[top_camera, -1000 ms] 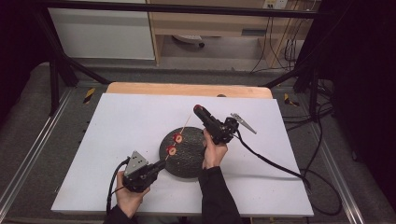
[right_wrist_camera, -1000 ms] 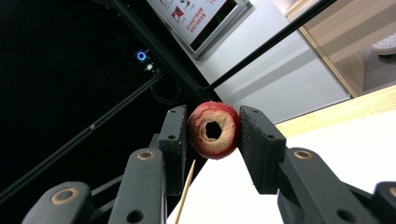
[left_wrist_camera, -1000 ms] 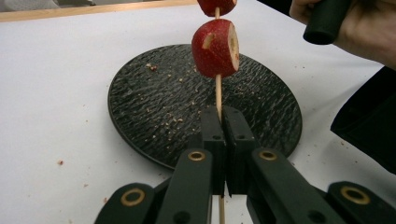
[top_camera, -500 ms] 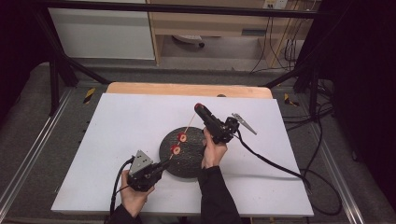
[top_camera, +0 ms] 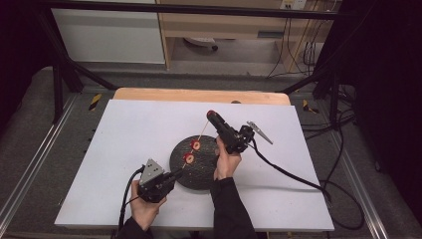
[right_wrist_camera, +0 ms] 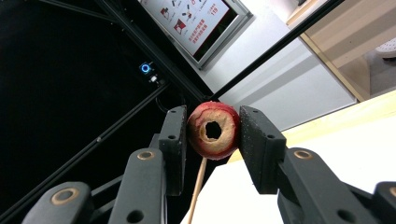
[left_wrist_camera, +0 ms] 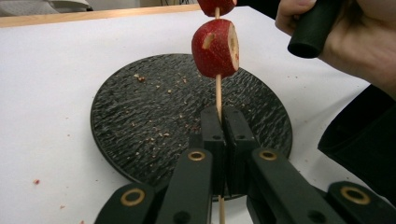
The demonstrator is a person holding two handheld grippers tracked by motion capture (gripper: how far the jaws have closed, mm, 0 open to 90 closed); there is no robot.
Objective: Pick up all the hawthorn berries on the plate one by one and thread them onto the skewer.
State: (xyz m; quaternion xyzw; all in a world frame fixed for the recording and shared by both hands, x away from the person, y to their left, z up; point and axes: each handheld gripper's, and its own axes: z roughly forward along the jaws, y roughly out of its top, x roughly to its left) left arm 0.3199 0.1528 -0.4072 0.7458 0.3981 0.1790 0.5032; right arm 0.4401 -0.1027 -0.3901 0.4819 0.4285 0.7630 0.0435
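Pinching the wooden skewer (left_wrist_camera: 218,95) between closed jaws, the left gripper (top_camera: 175,175) is holding it slanted over the black slate plate (left_wrist_camera: 140,112), with bare white table (top_camera: 129,124) lying open all round. Farther along, the right gripper (right_wrist_camera: 212,133) is clamping a cored red fruit slice (right_wrist_camera: 213,130); its view is showing the hole, while the left gripper view is showing two threaded slices (left_wrist_camera: 215,47). Beyond, a wall poster's (right_wrist_camera: 194,18) print is too small to read.

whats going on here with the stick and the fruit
A person is threading red fruit pieces onto a wooden skewer above a black plate. The left gripper is shut on the skewer's lower end, with two pieces already on it. The right gripper clamps a third, cored piece at the skewer's tip.
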